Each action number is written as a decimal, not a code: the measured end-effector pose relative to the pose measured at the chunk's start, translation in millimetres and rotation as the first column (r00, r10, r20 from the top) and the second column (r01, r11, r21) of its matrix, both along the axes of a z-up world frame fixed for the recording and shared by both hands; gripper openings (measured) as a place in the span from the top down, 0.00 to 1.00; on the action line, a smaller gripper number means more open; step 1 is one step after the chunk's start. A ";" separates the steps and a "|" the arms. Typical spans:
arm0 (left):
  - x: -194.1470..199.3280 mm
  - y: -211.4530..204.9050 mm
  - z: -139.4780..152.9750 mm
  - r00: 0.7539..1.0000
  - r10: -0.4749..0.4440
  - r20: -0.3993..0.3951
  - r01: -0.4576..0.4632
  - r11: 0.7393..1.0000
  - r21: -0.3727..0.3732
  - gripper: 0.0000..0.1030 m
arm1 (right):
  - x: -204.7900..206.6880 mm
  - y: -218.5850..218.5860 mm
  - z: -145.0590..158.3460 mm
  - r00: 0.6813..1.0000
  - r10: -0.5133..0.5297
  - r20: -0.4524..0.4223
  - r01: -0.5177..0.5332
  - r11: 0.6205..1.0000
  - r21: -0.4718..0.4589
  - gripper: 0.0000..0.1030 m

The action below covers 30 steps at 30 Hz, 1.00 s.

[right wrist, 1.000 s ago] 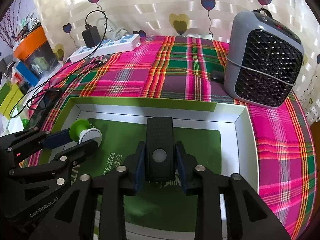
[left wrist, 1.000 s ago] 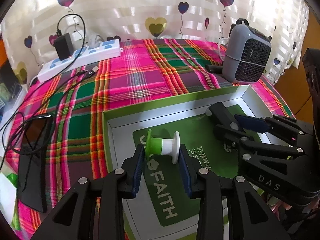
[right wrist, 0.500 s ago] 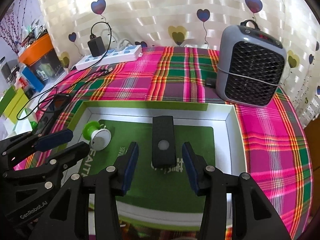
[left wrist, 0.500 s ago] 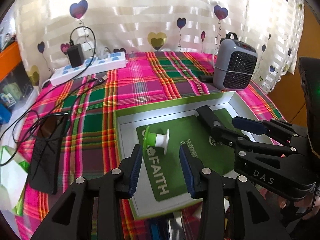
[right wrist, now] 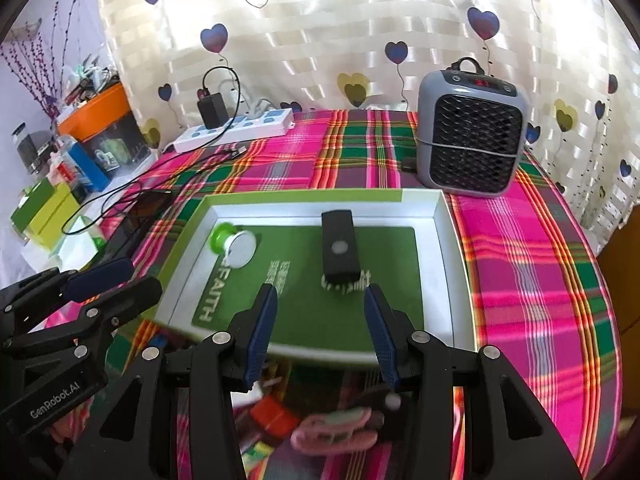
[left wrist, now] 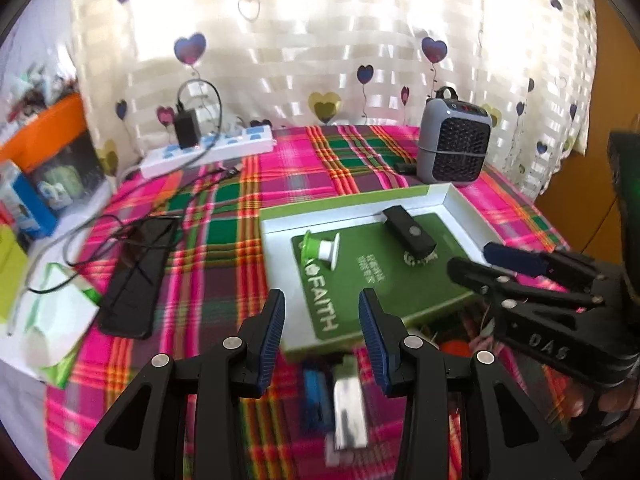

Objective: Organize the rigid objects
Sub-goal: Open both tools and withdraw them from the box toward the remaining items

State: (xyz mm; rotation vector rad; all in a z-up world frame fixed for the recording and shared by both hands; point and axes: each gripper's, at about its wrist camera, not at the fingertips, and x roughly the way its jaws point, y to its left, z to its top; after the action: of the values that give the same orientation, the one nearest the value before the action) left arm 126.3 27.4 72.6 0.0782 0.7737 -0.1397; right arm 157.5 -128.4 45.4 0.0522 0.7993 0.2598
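Note:
A green and white box tray (left wrist: 276,256) (right wrist: 450,240) lies on the plaid cloth. In it lie a green and white spool (left wrist: 320,245) (right wrist: 234,243) at the left and a black oblong device (left wrist: 409,233) (right wrist: 340,246) at the right. My left gripper (left wrist: 322,334) is open and empty, above the tray's near edge. My right gripper (right wrist: 320,330) is open and empty, also back above the near edge; it shows from the side in the left wrist view (left wrist: 476,264). Blurred small items lie near the front: a silver piece (left wrist: 350,412), a blue piece (left wrist: 316,396), a red piece (right wrist: 276,412) and a pink one (right wrist: 336,432).
A grey fan heater (right wrist: 470,136) (left wrist: 454,146) stands behind the tray at right. A white power strip with a black adapter (left wrist: 208,150) (right wrist: 236,128) lies at the back left. A black phone with cables (left wrist: 138,276) lies left of the tray, boxes (right wrist: 44,212) further left.
Both grippers opened, let go of the spool and the black device in the tray, and drew back and up. The small items in front came into view.

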 end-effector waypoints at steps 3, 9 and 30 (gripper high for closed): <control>-16.6 -0.1 -0.8 1.000 -0.001 -0.001 0.001 1.000 -0.004 0.64 | -15.6 -1.3 2.4 1.000 0.000 0.016 0.000 1.000 0.004 0.55; -45.1 -1.2 -6.7 1.000 -0.001 -0.004 0.001 1.000 -0.012 0.64 | -45.5 -3.2 1.9 0.999 -0.014 0.037 0.014 1.000 -0.012 0.55; -87.5 14.5 -29.6 0.998 0.020 -0.062 -0.025 0.996 -0.084 0.63 | -106.1 -11.5 -11.6 1.000 -0.006 0.021 0.007 1.000 -0.024 0.55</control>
State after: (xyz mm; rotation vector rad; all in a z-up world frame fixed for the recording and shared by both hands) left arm 38.8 41.9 43.0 -0.0154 0.8289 -0.1538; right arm 51.4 -139.9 33.8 0.0291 0.7809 0.2438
